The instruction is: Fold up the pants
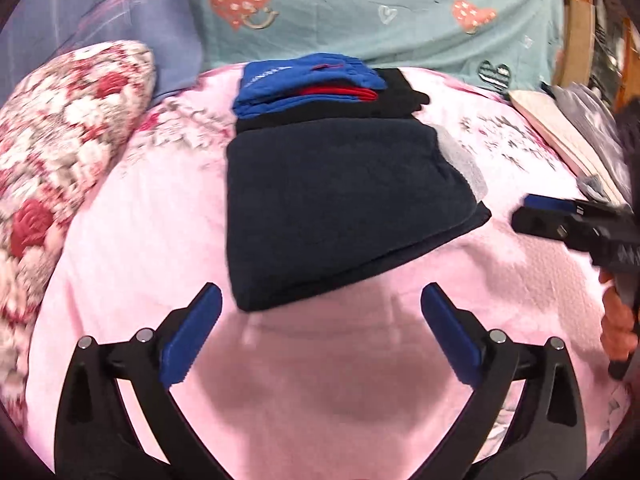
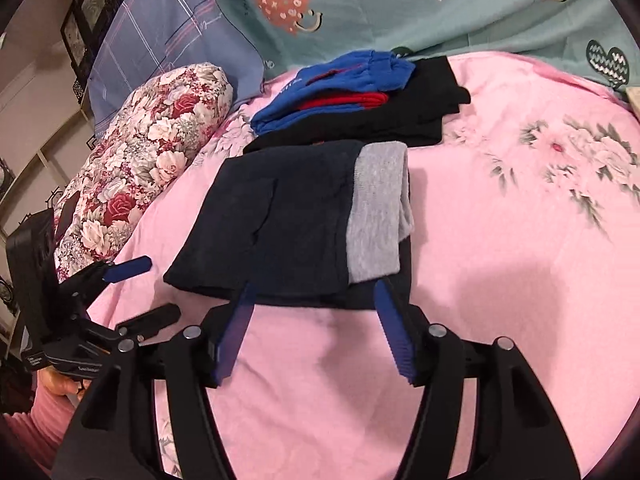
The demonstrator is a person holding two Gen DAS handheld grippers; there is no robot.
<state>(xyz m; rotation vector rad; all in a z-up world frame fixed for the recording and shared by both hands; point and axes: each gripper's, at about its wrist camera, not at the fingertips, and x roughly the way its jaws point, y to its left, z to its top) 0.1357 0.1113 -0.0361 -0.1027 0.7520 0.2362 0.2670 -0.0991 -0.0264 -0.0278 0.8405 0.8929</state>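
Left wrist view: nearest, the left gripper (image 1: 320,320) hangs empty with its jaws wide apart over the pink floral sheet (image 1: 120,240), just short of the folded navy pants (image 1: 332,208). The fold looks finished, a compact rectangle lying flat mid-bed before a stack of folded clothes (image 1: 312,84). Right wrist view: the right gripper (image 2: 314,296) stands partly spread at the bundle's near edge, gripping nothing; grey lining (image 2: 378,216) shows along one side. Next likely calls for moving the bundle onto the stack.

Folded pants (image 2: 280,216) are laid on the bed (image 2: 500,240); a stack of folded clothes (image 2: 352,96) lies just behind, a bolster (image 2: 148,152) to the left.
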